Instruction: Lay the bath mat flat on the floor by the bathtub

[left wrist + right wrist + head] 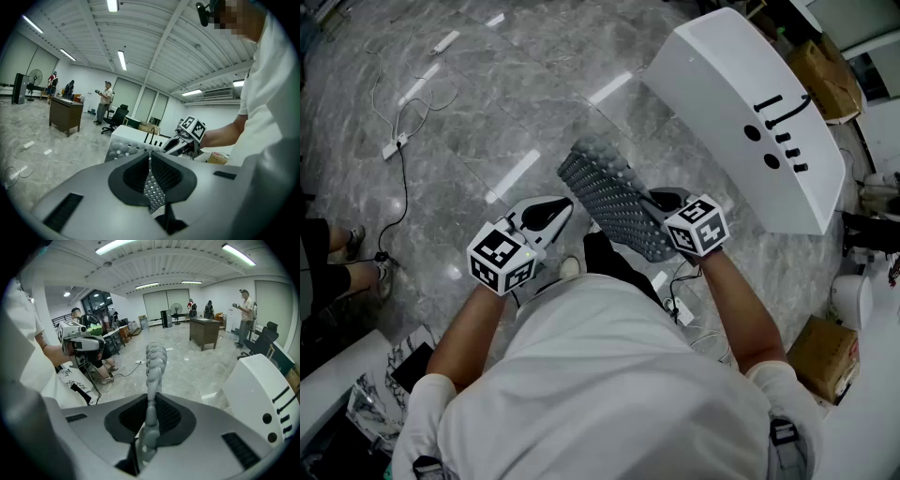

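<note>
The grey marble floor (487, 94) spread out below you, and the white bathtub (741, 103) stood on it ahead to your right, black marks on its upper face. You held the grey, bumpy bath mat (614, 197) up off that floor between your 2 hands, near the tub's closest corner, its length running away from you. Your left claw (565, 208) was pinched narrow on the mat's left edge, with dotted mat showing between its jaws, and your right claw (661, 202) was clamped on the right edge, the mat standing edge-on between its 2 jaws.
</note>
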Demonstrator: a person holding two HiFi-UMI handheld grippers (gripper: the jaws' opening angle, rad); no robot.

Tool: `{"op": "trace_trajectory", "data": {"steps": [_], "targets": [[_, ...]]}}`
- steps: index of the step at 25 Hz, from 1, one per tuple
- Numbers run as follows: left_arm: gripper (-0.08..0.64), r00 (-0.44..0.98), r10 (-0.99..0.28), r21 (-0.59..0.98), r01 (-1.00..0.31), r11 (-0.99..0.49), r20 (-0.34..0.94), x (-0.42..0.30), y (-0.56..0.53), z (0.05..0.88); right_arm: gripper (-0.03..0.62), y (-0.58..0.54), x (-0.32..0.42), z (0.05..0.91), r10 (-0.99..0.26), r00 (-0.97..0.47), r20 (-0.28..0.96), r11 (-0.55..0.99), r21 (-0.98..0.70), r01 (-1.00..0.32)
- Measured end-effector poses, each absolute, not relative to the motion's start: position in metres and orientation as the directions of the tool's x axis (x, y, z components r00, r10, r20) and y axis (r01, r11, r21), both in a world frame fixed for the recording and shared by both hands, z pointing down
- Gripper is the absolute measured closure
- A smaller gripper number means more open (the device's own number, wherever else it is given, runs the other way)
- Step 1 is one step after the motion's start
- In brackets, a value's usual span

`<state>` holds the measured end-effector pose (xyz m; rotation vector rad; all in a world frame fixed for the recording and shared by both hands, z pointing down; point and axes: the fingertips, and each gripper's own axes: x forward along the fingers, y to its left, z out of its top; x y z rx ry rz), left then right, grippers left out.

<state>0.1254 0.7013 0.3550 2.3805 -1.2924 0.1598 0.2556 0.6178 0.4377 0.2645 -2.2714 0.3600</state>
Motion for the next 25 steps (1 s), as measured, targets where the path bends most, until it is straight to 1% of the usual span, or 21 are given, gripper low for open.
{"op": "trace_trajectory", "data": {"steps": [6,9,14,20,25], "targets": [[0.529,0.549,-0.769,0.319,-0.831,-0.457,0.328,0.109,0.645,0.362,0.54,0.558,0.218,0.44,-0.039,-0.639,0.768,0.971,-0.121,-0.204],[0.529,0.542,-0.767,0.311,-0.836,-0.452,0.343,0.103,0.604,0.353,0.54,0.521,0.204,0.443,-0.009,-0.633,0.774,0.98,-0.119,-0.16],[0.529,0.534,-0.777,0.281,-0.843,-0.459,0.333,0.094,0.524,0.337,0.54,0.454,0.186,0.448,0.015,-0.624,0.781,0.99,-0.1,-0.103],[0.529,0.557,-0.774,0.304,-0.825,-0.476,0.301,0.09,0.44,0.334,0.54,0.364,0.167,0.462,0.008,-0.625,0.78,0.984,-0.117,-0.133],[0.529,0.579,-0.758,0.318,-0.81,-0.492,0.301,0.061,0.374,0.344,0.54,0.276,0.132,0.473,-0.024,-0.622,0.783,0.984,-0.092,-0.154]]}}
